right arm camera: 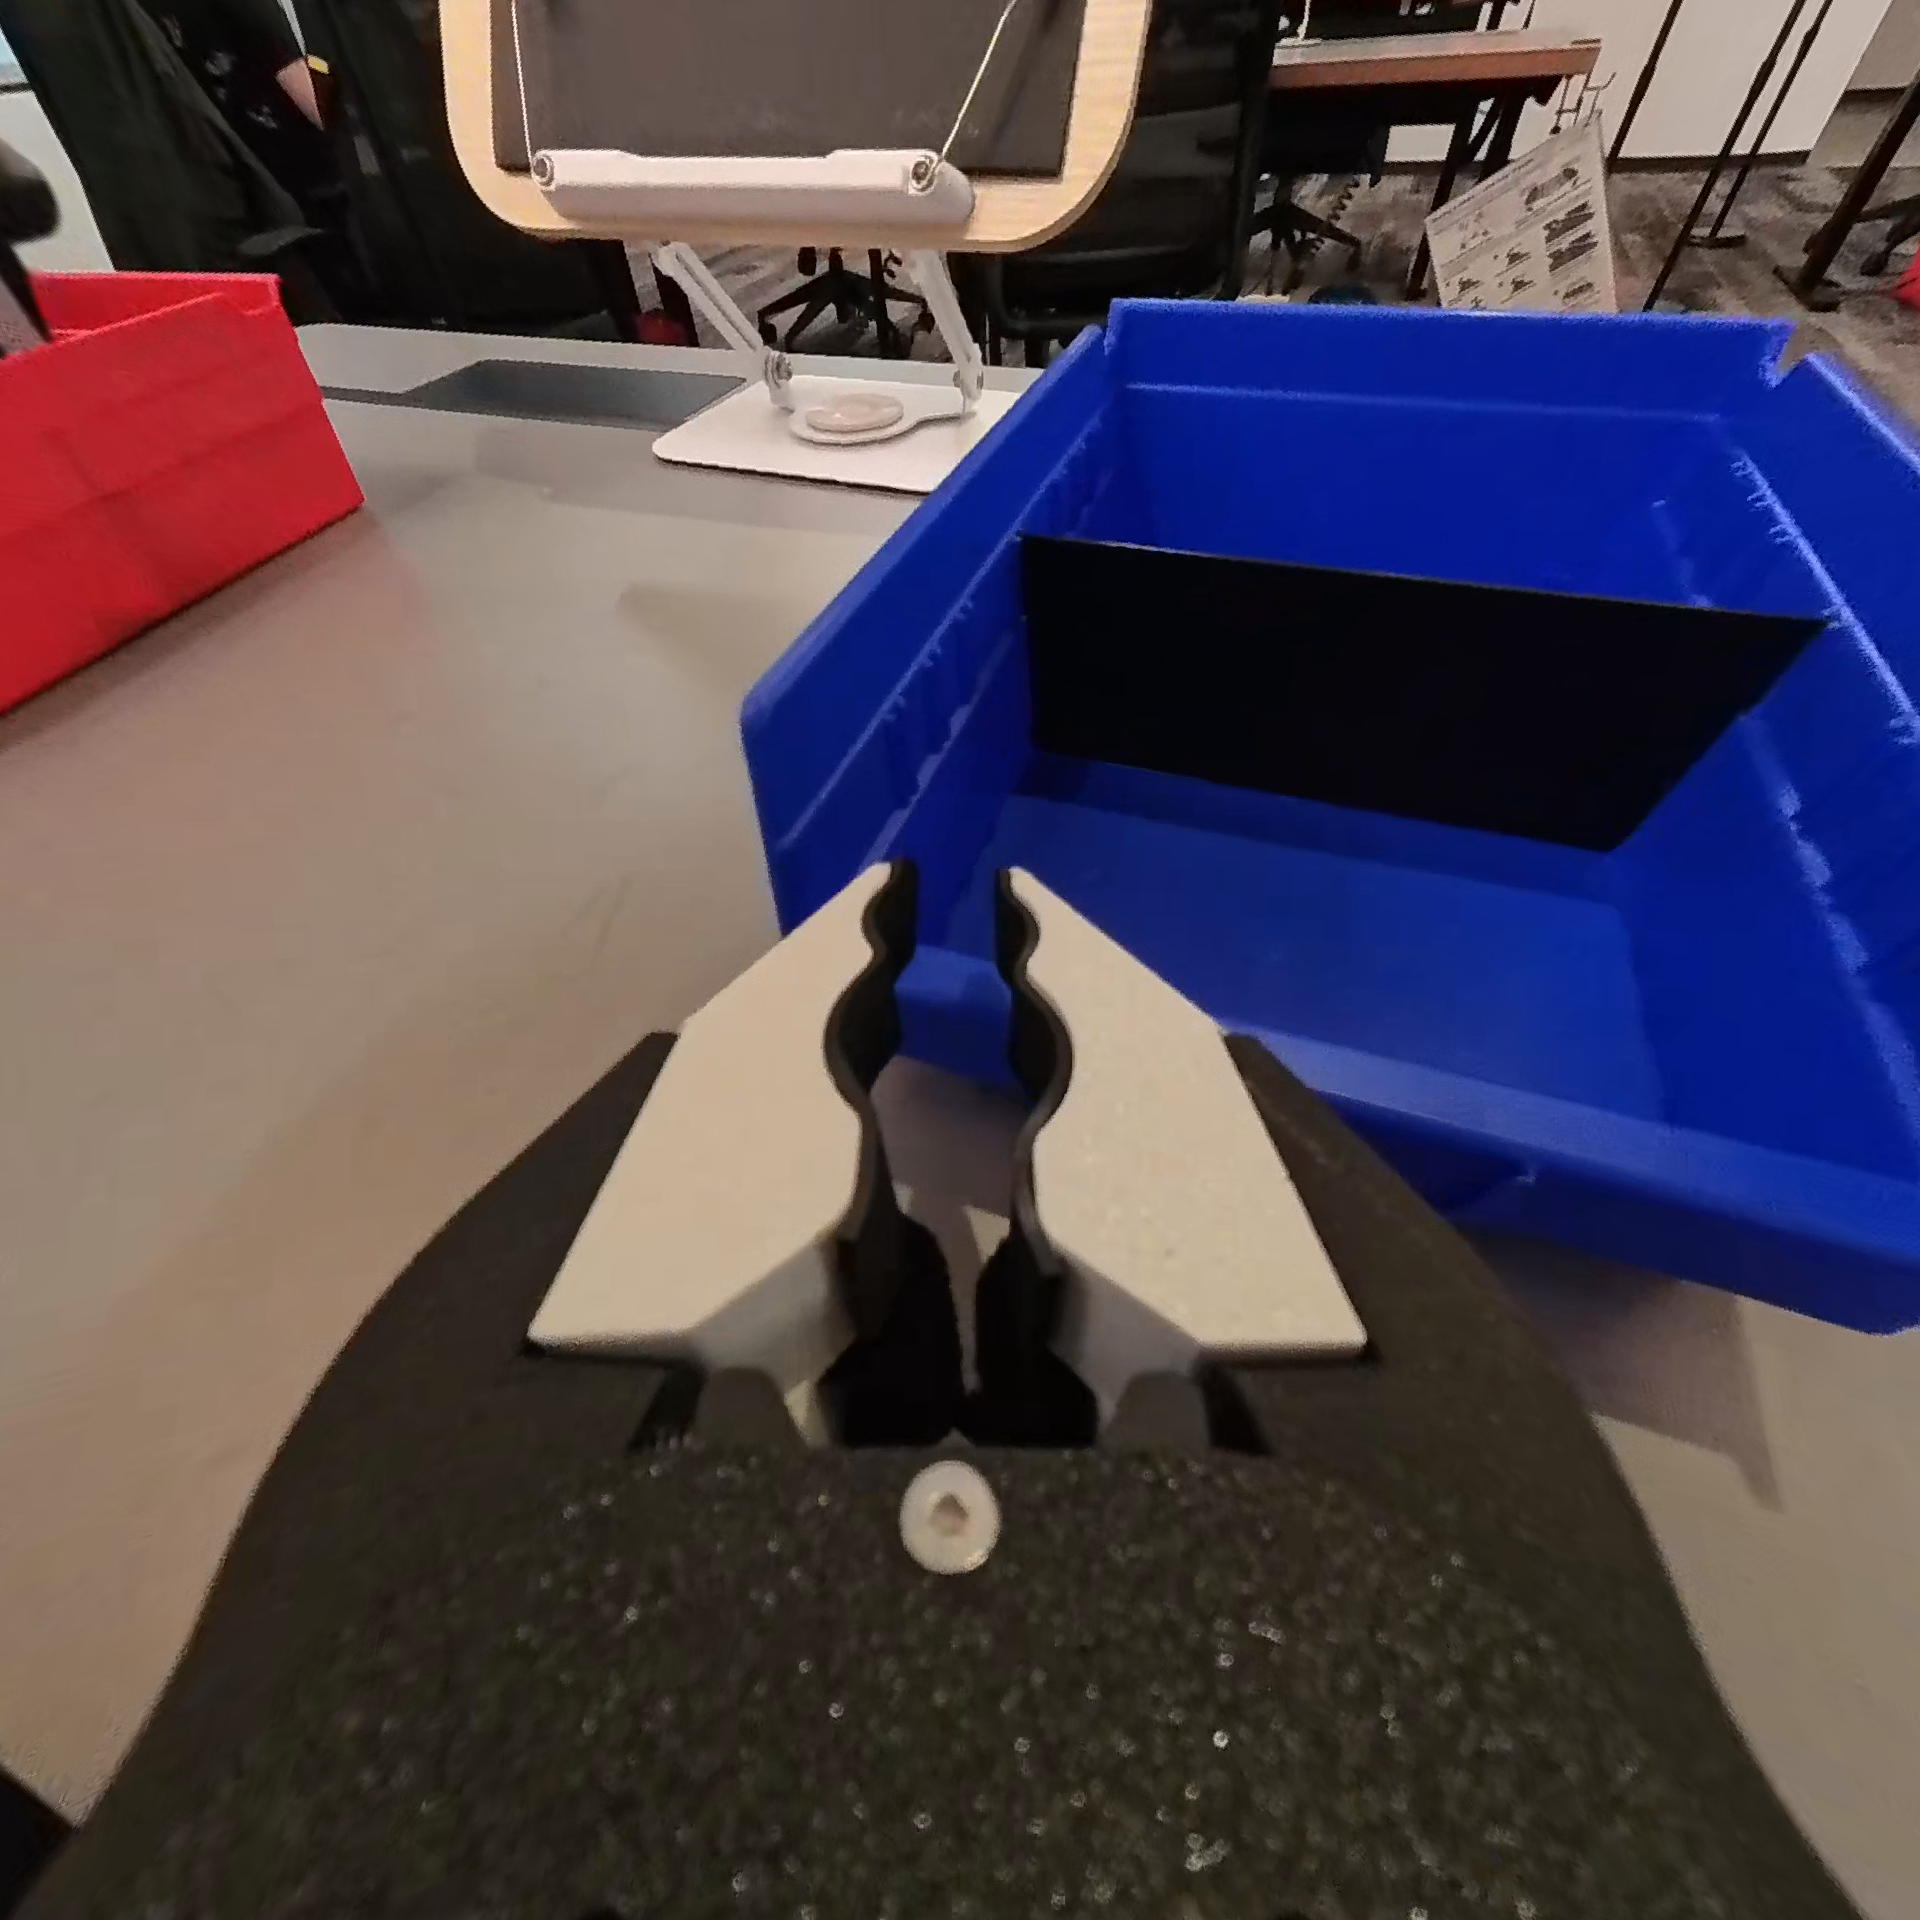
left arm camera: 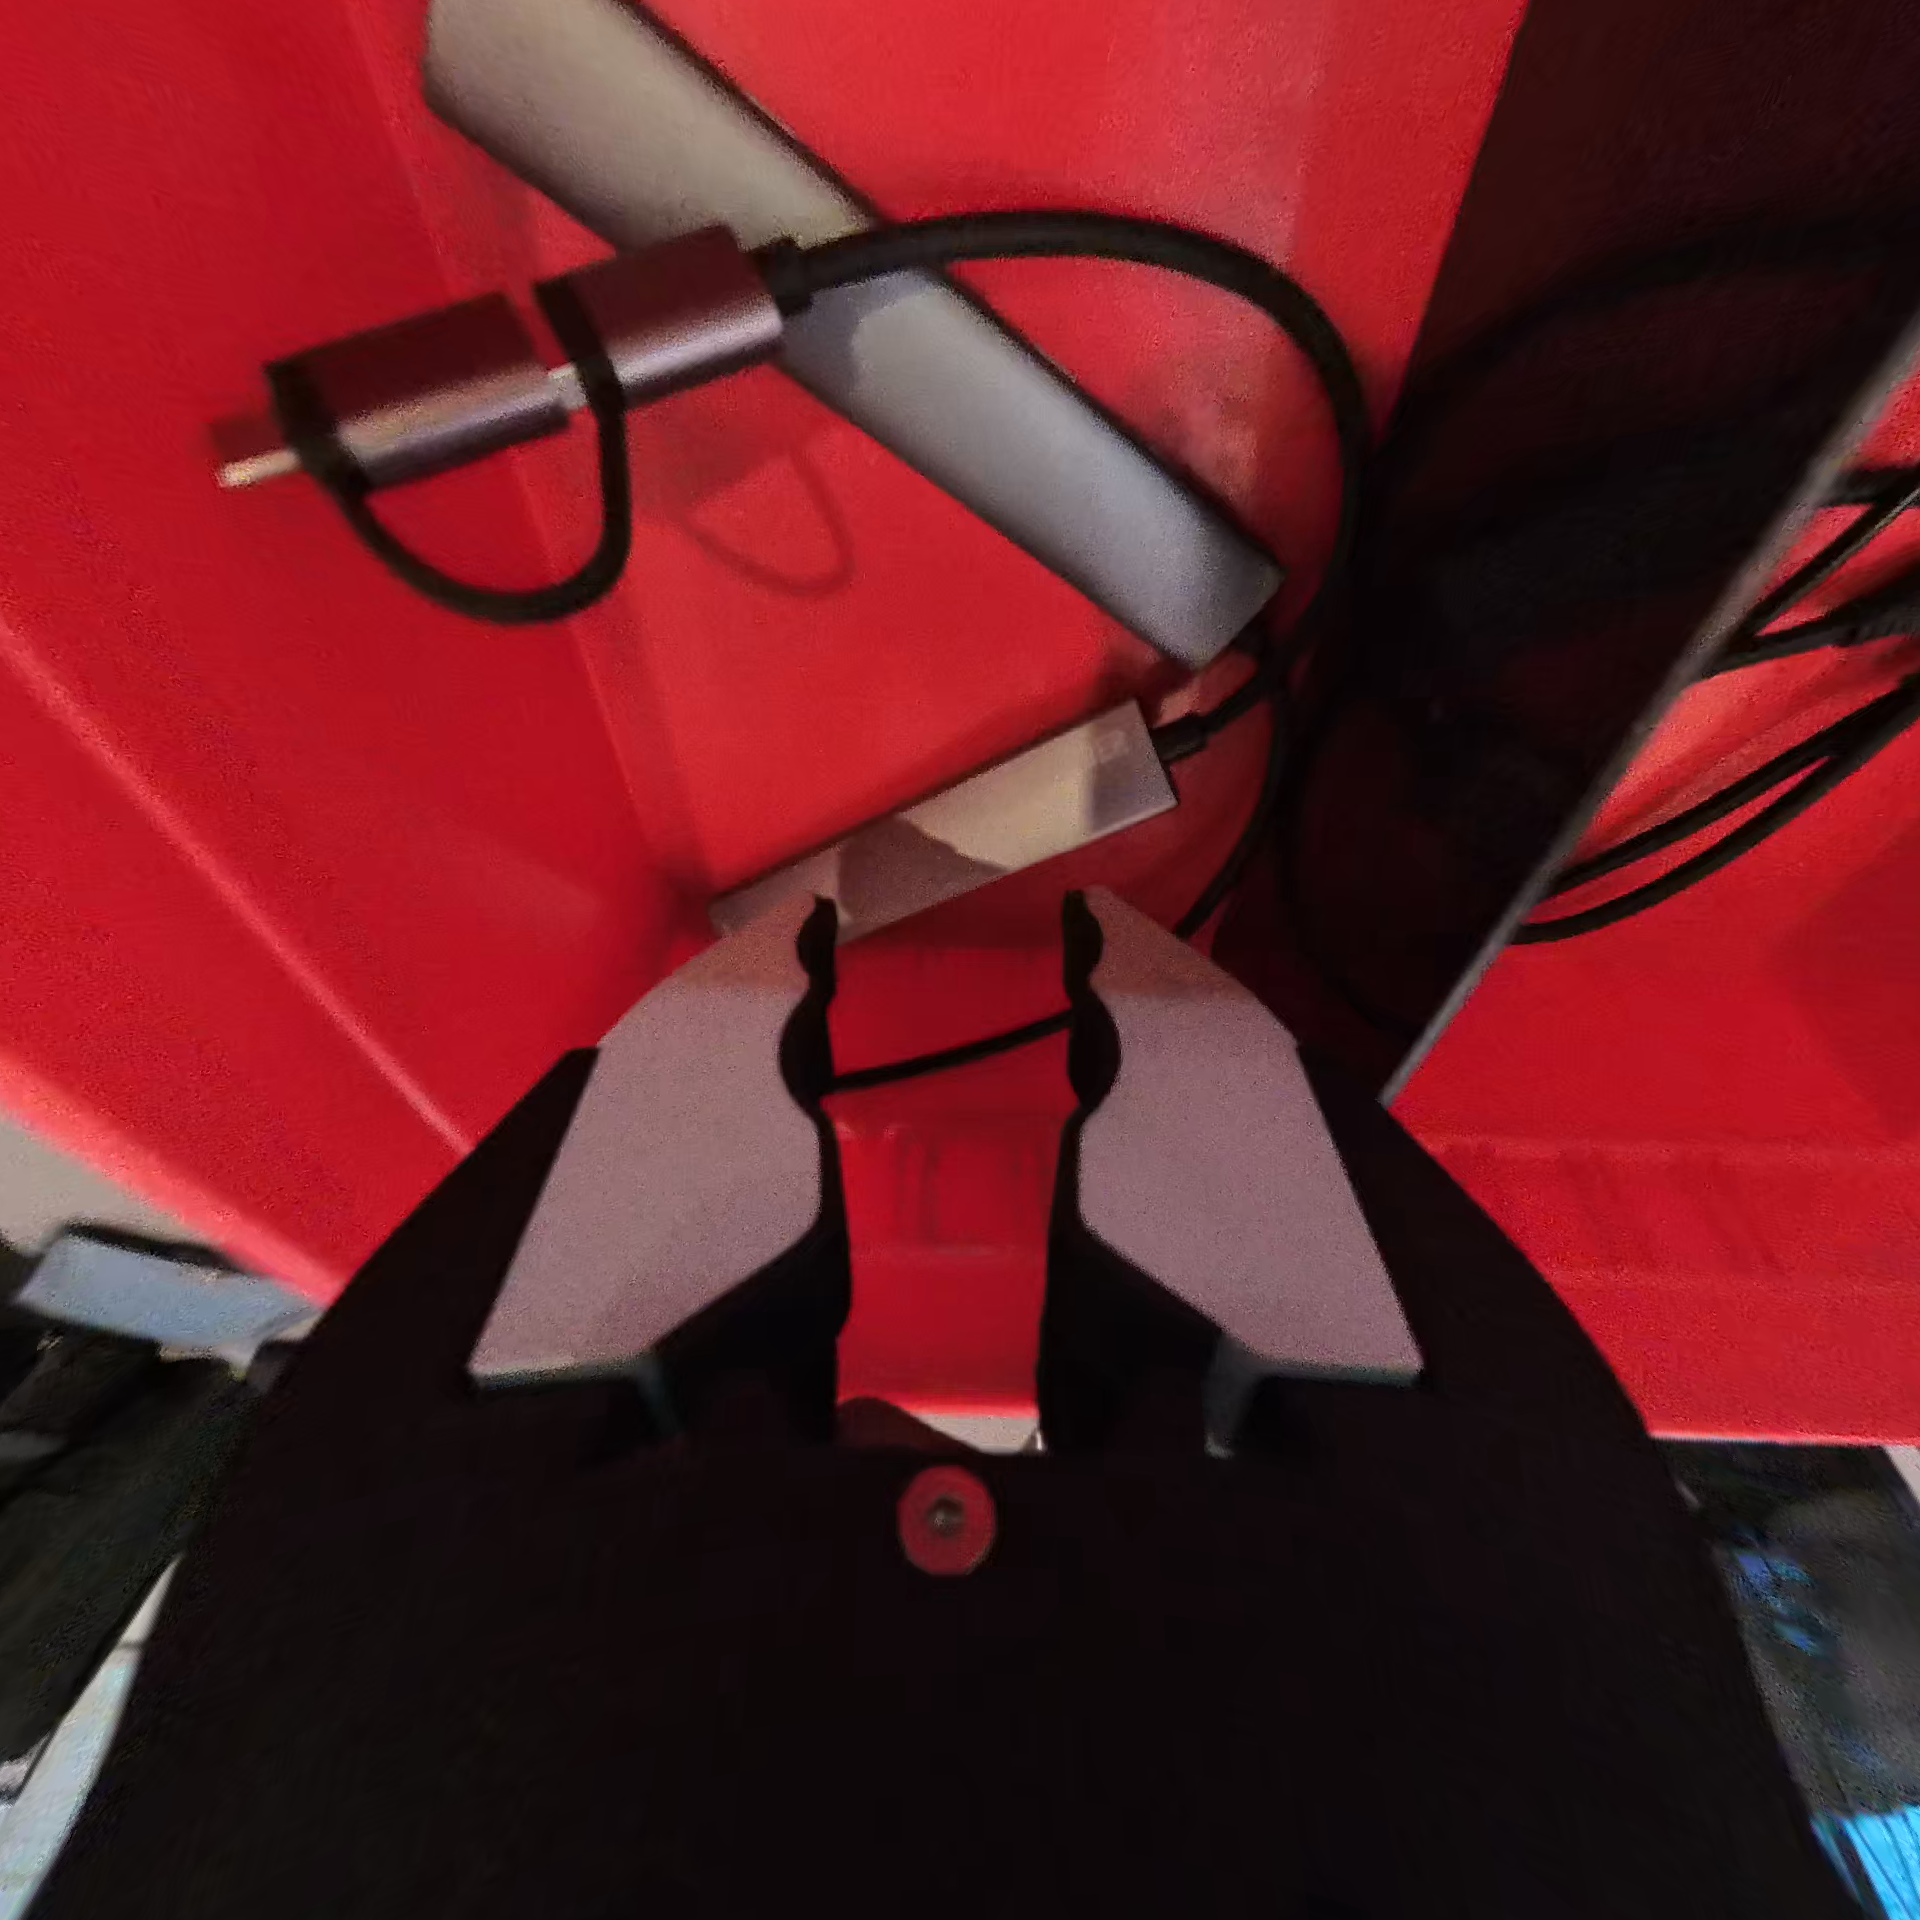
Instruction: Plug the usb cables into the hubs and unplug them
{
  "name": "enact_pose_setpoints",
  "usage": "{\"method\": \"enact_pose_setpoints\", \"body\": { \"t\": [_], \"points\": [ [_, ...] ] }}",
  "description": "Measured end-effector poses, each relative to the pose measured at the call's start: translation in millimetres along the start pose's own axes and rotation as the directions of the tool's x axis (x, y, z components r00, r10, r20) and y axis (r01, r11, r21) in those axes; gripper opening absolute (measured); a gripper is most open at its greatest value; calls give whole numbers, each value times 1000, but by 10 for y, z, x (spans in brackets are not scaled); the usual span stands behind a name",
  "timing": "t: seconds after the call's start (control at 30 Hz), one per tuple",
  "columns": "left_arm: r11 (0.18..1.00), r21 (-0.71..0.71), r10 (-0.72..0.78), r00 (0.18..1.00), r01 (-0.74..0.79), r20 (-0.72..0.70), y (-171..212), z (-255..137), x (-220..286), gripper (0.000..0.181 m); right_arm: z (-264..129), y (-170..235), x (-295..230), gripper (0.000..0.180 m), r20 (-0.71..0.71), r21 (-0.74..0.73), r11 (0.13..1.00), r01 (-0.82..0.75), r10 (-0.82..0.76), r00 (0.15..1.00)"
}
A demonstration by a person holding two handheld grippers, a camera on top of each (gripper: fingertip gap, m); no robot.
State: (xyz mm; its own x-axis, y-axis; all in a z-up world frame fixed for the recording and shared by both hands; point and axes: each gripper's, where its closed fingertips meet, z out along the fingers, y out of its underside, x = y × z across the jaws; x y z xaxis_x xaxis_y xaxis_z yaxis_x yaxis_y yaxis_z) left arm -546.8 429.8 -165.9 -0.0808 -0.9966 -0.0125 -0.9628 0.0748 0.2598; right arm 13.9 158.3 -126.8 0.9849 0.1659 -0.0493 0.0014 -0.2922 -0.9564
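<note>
1. Nearest the lens in the left wrist view, the left gripper [left arm camera: 948,914] reaches down into the red bin [left arm camera: 312,790], its jaws spread apart and clasping nothing; a thin black cable [left arm camera: 940,1058] runs across the gap between the fingers, and whether it touches them cannot be told.
2. Red bin walls fill most of that view, with a black divider [left arm camera: 1558,520] standing at the right and more black cable loops [left arm camera: 1714,800] beyond it.
3. On the bin floor lies a long grey hub [left arm camera: 935,395], set diagonally from upper left to lower right.
4. A second, smaller silver hub [left arm camera: 997,821] lies just ahead of the left fingertips, a black cable leaving its right end.
5. A grey usb plug [left arm camera: 665,312] with a short adapter [left arm camera: 416,400] rests across the long hub's left side, its black braided cable [left arm camera: 1195,270] curving right; a small tether loop [left arm camera: 499,582] hangs below.
6. In the right wrist view, the right gripper [right arm camera: 954,883] hovers above the grey table [right arm camera: 364,935], jaws parted by a narrow gap, grasping nothing.
7. Its tips point at the near left corner of a blue bin [right arm camera: 1558,1143] split by a black divider [right arm camera: 1403,686].
8. The red bin [right arm camera: 156,457] stands well apart at the left; a white stand [right arm camera: 821,416] sits behind.
9. Embossed marks on the red bin floor are blurred and unreadable; a printed sheet [right arm camera: 1527,229] far back is too small to read.
</note>
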Motion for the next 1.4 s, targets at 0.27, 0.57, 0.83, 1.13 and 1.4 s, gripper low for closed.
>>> {"method": "enact_pose_setpoints", "body": {
  "t": [0.27,0.57,0.83,1.13,1.4],
  "points": [
    [981,-100,169,985,-165,35,81,328,-63,53,30,25,35,13,-1,-16,999,-35,35,999],
    [970,15,234,947,-244,219,-24,116,15,10,40,22,-9,13,24,-14,998,-62,63,998],
    [972,4,212,884,-235,416,-60,-456,-78,8,-53,30,-106,12,22,-8,1000,-19,19,1000],
    [953,-182,268,395,-240,879,-382,-2465,251,7,-73,-117,-386,14,91,59,998,26,-32,995],
    [891,-121,175,83,-438,981,-2050,-2523,1180,7,17,-685,-1321,33,377,113,988,103,-139,916]
  ]
}}
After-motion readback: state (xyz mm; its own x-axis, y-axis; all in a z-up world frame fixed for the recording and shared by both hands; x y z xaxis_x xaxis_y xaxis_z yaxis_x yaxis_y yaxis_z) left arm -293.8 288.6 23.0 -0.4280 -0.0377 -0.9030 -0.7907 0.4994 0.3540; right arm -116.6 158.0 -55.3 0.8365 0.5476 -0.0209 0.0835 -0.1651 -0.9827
